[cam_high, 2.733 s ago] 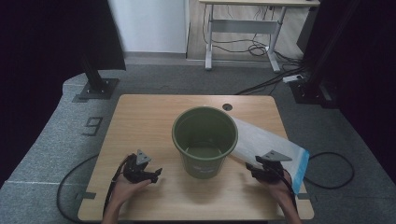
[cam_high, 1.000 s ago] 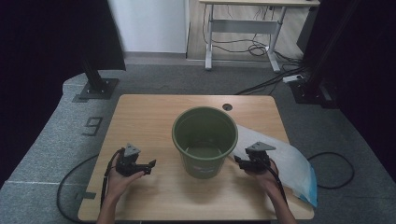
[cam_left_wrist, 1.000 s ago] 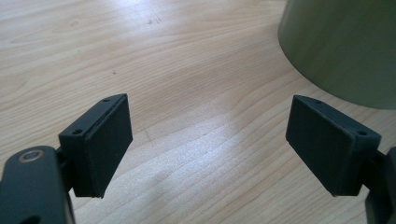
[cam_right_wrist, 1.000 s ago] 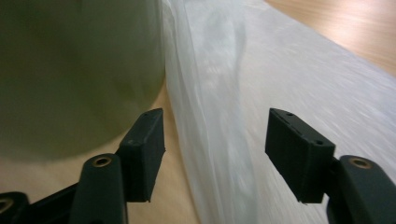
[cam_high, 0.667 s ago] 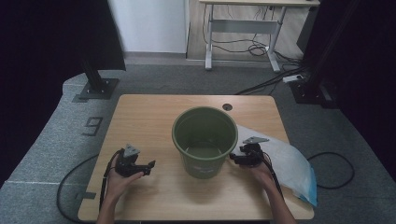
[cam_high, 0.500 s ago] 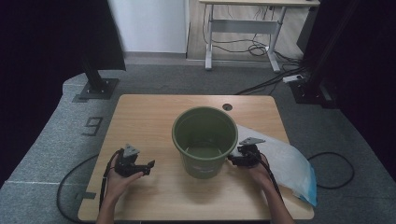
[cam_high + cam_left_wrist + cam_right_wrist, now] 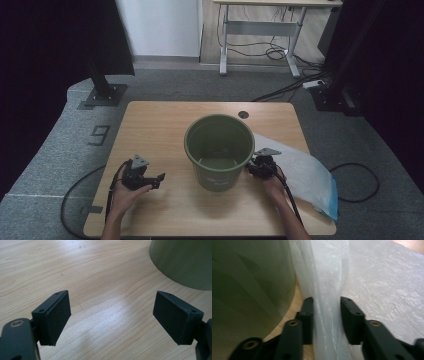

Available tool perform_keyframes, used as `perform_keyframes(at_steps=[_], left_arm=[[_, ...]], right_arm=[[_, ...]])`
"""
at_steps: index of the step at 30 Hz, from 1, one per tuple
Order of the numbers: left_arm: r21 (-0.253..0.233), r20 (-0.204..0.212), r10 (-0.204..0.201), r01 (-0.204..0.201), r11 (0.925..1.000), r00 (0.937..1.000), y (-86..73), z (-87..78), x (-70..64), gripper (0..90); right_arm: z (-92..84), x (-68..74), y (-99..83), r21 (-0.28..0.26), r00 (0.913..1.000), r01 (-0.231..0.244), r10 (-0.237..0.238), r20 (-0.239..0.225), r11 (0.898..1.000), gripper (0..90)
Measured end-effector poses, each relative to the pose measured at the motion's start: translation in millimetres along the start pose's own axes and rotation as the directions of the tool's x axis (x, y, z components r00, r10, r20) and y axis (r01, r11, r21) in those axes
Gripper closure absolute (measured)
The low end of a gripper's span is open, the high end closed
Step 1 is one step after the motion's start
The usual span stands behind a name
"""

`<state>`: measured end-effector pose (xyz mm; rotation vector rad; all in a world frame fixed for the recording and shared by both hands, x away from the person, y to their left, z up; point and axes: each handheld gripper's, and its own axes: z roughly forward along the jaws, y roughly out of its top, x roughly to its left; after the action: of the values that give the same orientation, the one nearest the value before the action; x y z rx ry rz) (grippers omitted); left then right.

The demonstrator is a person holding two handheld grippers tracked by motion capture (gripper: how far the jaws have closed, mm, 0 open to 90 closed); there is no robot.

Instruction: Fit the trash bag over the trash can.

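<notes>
Writing: a "9" (image 7: 100,134) is marked on the grey floor mat.
Bag: my right gripper (image 7: 326,315) has just closed its jaws, pinching a crinkled fold of the thin translucent plastic bag (image 7: 329,290); it lies long-axis along the table's right edge.
Bucket: round green plastic bucket (image 7: 219,150), upright, touching the bag.
Left gripper (image 7: 111,315): jaws spread over bare wood table (image 7: 100,277).

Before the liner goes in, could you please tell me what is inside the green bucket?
The green bucket looks empty; its bare floor shows. The near inner wall is hidden by the rim.
</notes>
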<state>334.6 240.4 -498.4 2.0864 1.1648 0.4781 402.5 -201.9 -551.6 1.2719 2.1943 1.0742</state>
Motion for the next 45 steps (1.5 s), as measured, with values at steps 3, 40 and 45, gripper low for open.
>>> perform_keyframes(at_steps=[3, 40, 45], left_arm=[[0.01, 0.002, 0.006, -0.006, 0.9999, 1.0, 0.0, 1.6, -1.1, 14.7], [-0.056, -0.035, 0.006, -0.008, 0.9984, 0.9994, -0.1, -0.4, -2.8, 16.7], [-0.047, -0.02, 0.018, -0.019, 0.9987, 0.9996, -0.2, 2.2, -5.3, 16.7]], right_arm=[[1.0, 0.7, -0.1, -0.006, 1.0, 0.002, -0.002, 0.002, 1.0, 82.8], [-130.7, -30.7, 44.4, -0.471, 0.9816, -0.169, 0.191, -0.002, 0.866, 88.6], [-142.5, -27.2, 56.2, -0.49, 0.9821, -0.146, 0.185, 0.033, 0.859, 88.6]])
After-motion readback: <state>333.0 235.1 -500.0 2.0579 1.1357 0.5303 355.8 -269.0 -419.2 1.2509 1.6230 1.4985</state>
